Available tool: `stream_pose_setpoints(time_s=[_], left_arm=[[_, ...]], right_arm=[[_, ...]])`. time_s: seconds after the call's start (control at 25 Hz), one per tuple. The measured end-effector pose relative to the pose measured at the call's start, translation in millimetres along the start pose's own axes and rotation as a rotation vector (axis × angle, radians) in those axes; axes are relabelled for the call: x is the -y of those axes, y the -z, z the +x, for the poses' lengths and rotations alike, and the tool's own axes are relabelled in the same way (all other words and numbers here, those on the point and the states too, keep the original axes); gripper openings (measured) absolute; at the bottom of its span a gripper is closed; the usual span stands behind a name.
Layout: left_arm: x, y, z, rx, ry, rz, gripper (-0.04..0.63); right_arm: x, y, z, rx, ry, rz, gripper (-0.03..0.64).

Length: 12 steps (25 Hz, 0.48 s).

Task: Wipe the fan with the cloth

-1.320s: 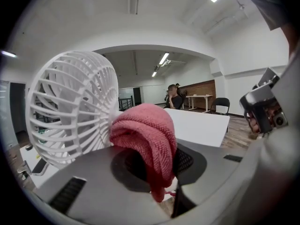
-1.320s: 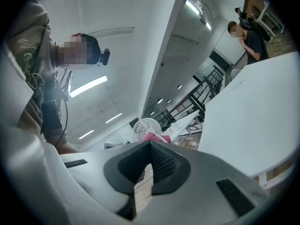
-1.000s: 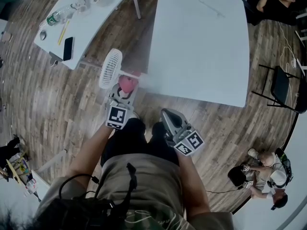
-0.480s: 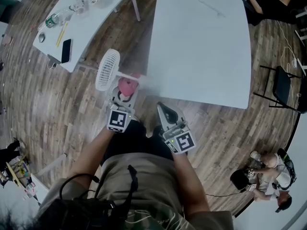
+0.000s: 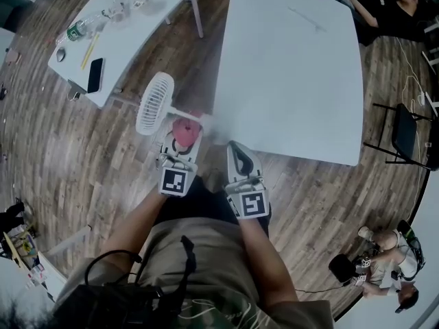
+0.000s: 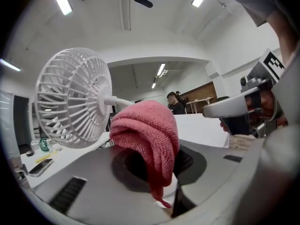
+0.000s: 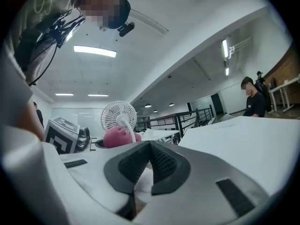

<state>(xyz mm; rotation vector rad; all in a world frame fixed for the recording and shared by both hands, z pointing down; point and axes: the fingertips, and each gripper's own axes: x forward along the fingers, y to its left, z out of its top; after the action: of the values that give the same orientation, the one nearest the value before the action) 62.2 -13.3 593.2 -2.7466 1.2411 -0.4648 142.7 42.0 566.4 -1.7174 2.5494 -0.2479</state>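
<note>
A small white fan (image 5: 154, 103) hangs off the near corner of the big white table (image 5: 288, 67), with its grille over the floor. Its thin stalk (image 5: 184, 112) runs toward the corner, and its foot is hidden. My left gripper (image 5: 182, 141) is shut on a bunched pink cloth (image 5: 185, 129) just beside the stalk. In the left gripper view the cloth (image 6: 145, 130) bulges out of the jaws, right of the fan grille (image 6: 72, 104). My right gripper (image 5: 235, 148) is shut and empty, close on the right. In the right gripper view the fan (image 7: 118, 115) stands behind the cloth (image 7: 116, 137).
A second white table (image 5: 147, 12) at the back left carries a bottle, a phone (image 5: 95, 75) and small items. A black folding chair (image 5: 405, 125) stands at the right. People sit at the far right top (image 5: 384, 5) and on the wooden floor at the lower right (image 5: 377, 259).
My right gripper has come in leftward beside the left one and has rolled, so its marker cube now faces up squarely. The left gripper with the cloth has stayed by the fan.
</note>
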Motion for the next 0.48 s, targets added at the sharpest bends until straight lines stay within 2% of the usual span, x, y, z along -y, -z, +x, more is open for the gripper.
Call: stream_pose_setpoints(time_s=[0.16, 0.32, 0.48], left_arm=[[4, 17, 1, -0.033, 0.033, 0.008, 0.098], [9, 41, 4, -0.101, 0.091, 0.009, 0.098], [5, 39, 0, -0.106, 0.132, -0.017, 0.098]], right_arm=[[9, 2, 8, 0.052, 0.018, -0.022, 0.002], [9, 2, 11, 0.018, 0.013, -0.014, 0.002], [4, -14, 7, -0.023, 0.02, -0.006, 0.002]])
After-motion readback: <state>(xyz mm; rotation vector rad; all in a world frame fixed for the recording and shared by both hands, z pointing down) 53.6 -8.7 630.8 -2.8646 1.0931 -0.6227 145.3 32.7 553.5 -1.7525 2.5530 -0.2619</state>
